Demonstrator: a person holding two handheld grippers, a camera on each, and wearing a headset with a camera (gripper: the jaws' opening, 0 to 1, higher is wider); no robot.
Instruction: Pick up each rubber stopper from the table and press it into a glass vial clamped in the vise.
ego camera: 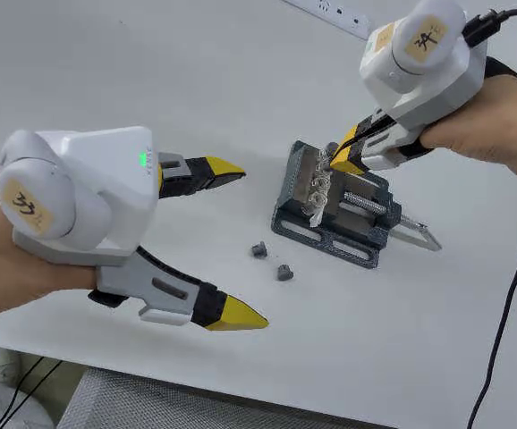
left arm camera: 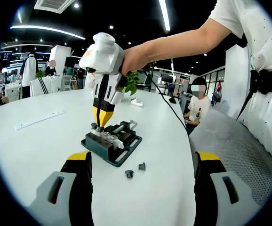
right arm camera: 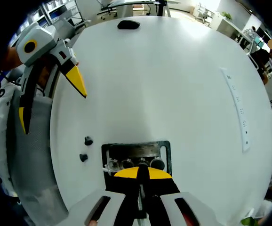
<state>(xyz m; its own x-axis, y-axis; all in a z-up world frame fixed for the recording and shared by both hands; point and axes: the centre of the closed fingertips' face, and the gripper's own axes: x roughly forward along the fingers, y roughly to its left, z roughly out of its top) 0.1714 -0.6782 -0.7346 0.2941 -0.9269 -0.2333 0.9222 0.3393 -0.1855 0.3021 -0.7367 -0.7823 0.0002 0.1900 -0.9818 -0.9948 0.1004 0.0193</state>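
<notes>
Two small grey rubber stoppers (ego camera: 258,249) (ego camera: 283,272) lie on the white table just left of the dark vise (ego camera: 366,234). The vise clamps a row of glass vials (ego camera: 317,182). My right gripper (ego camera: 344,157) is shut, its yellow tips pressed down at the far end of the vial row. A dark stopper (ego camera: 330,148) sits there beside the tips. From the right gripper view, the shut tips (right arm camera: 140,173) cover the vials (right arm camera: 126,164). My left gripper (ego camera: 241,243) hangs open and holds nothing, left of the loose stoppers (left arm camera: 129,173) (left arm camera: 141,165).
A white power strip (ego camera: 330,11) lies at the table's far edge. A black cable (ego camera: 507,304) runs down the right side. The table's near edge (ego camera: 241,386) sits just below my left gripper, with a grey mesh seat (ego camera: 151,407) beneath it. A person (left arm camera: 199,106) sits beyond the table.
</notes>
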